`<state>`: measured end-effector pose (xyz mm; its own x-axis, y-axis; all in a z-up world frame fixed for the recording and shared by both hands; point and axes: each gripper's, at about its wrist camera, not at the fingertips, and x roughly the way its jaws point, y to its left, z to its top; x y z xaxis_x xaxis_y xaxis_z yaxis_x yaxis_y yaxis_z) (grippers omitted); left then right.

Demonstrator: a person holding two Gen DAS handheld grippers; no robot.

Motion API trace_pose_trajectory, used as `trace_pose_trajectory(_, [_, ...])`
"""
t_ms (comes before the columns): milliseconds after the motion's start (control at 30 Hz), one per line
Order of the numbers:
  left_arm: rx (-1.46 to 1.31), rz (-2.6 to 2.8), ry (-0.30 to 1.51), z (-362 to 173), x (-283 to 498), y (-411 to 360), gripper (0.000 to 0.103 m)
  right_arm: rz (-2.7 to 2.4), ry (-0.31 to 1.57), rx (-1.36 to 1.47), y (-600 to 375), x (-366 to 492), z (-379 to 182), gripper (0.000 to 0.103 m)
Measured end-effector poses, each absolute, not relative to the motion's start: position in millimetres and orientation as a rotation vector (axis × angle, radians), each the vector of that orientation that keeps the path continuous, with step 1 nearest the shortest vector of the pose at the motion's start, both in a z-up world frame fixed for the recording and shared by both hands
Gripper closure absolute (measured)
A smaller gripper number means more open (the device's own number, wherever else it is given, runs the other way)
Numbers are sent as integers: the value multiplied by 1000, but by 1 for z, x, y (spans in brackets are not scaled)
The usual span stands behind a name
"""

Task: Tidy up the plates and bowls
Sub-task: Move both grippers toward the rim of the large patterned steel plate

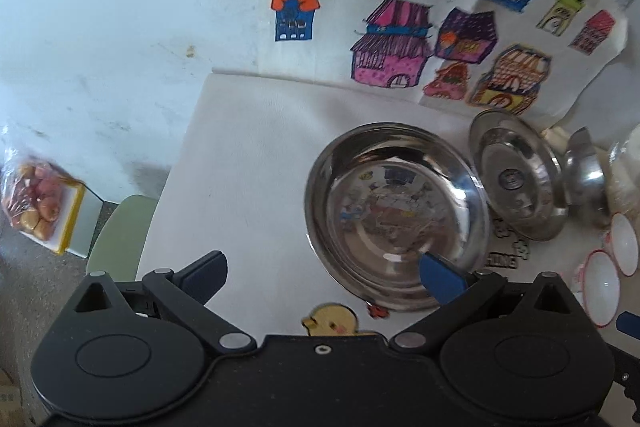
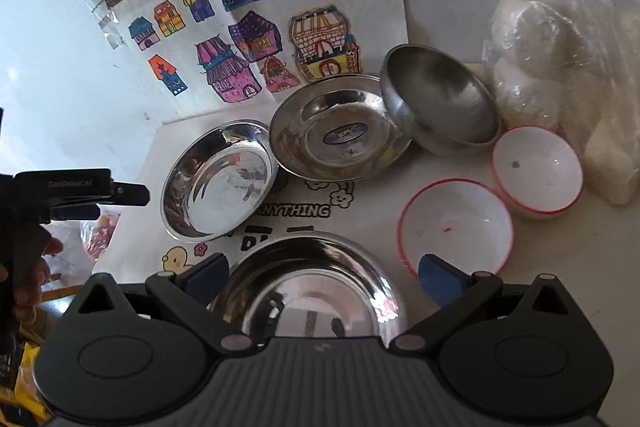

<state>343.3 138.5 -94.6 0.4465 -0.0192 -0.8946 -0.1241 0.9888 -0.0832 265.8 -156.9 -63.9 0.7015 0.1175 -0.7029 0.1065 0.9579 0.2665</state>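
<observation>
A: Left gripper [image 1: 322, 277]: jaws spread wide, nothing between them. It hovers over the white tabletop [image 1: 248, 163]; its right finger overlaps the near rim of a shallow steel plate [image 1: 396, 211] in the wrist view, contact cannot be confirmed.

B: Noted. Right gripper [image 2: 324, 277]: also wide, holding nothing. A steel bowl [image 2: 308, 287] sits directly in front of it, between the two fingers [image 2: 440, 281], without visible touch on either side.

A: Layout from the right wrist view. The shallow steel plate [image 2: 218, 183] lies flat at the left. A second steel plate with a blue label [image 2: 336, 131] is tilted, its edge resting over the first plate's rim. Behind it, a deeper steel bowl [image 2: 440, 103] leans against that second plate.

B: Two white bowls with red rims: one [image 2: 456, 227] just beside the right gripper's finger, the other [image 2: 536, 171] farther back, near a clear plastic bag of white material [image 2: 560, 59].

A: Background: sheet of coloured house drawings [image 1: 400, 7] on the wall behind the tabletop. The left gripper [image 2: 80, 195] shows at the left edge of the right wrist view, well apart from the plates. A bag of fruit [image 1: 36, 203], blurred, lies off the tabletop.
</observation>
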Motion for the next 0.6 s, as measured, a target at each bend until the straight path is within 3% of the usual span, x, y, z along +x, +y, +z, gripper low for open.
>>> trace_pose_trajectory(533, [-41, -48, 1141, -130, 392, 149, 5, -19, 794, 347, -114, 325, -79, 0])
trace_pose_trajectory(600, [-40, -57, 1146, -133, 396, 147, 9, -19, 800, 348, -113, 336, -82, 3])
